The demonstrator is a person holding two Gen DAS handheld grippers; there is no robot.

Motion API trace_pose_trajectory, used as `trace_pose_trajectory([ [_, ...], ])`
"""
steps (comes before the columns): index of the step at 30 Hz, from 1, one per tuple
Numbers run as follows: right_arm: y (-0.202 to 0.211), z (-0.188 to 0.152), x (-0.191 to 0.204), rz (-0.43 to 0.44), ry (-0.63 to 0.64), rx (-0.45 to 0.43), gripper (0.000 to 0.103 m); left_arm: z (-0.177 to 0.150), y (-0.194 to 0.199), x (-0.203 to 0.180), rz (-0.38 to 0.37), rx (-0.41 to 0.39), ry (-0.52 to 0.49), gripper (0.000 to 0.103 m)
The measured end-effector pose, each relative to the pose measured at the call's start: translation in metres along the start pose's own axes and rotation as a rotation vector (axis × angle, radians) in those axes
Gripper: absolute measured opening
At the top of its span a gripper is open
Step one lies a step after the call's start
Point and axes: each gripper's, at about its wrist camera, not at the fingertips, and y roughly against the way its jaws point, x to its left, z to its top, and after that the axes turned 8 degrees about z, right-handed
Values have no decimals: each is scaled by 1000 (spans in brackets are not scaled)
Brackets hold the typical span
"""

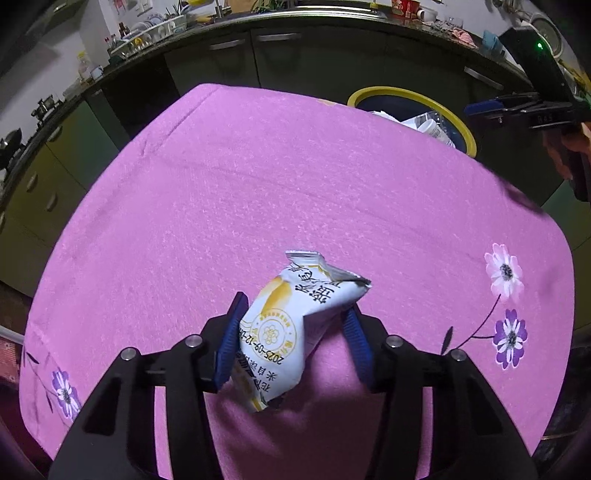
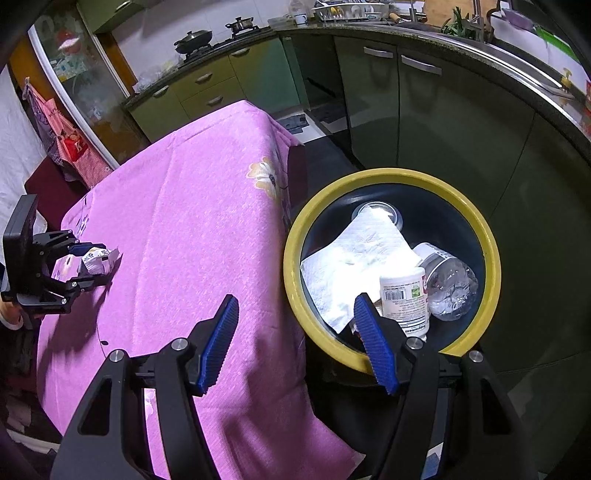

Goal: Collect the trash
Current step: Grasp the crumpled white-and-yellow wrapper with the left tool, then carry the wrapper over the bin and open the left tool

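Observation:
My left gripper (image 1: 295, 310) is shut on a white and yellow snack wrapper (image 1: 295, 325) and holds it just above the pink tablecloth (image 1: 258, 177). The same wrapper (image 2: 98, 260) and left gripper (image 2: 88, 264) show at the far left of the right wrist view. My right gripper (image 2: 295, 306) is open and empty, over the table's edge beside the yellow-rimmed trash bin (image 2: 476, 218). The bin holds a white paper towel (image 2: 354, 254), a white pill bottle (image 2: 404, 299) and a clear plastic bottle (image 2: 452, 284). The bin (image 1: 384, 91) also shows beyond the table in the left wrist view.
Green kitchen cabinets (image 2: 424, 122) and a dark counter (image 1: 295, 20) with dishes curve around the table and bin. A stove with pans (image 2: 199, 38) stands at the back. The right gripper (image 1: 532, 107) shows at the upper right of the left wrist view.

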Motion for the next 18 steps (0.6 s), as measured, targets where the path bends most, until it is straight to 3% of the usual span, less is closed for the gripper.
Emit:
trace_pose_trajectory([
  [9,8,-3,-4,-3,-8,-18,65,8,31,-11,23,-34,14,49],
  [18,59,-18,-30,-70,-53,-104,65,80,56,-38,-77,-80,-5,50],
])
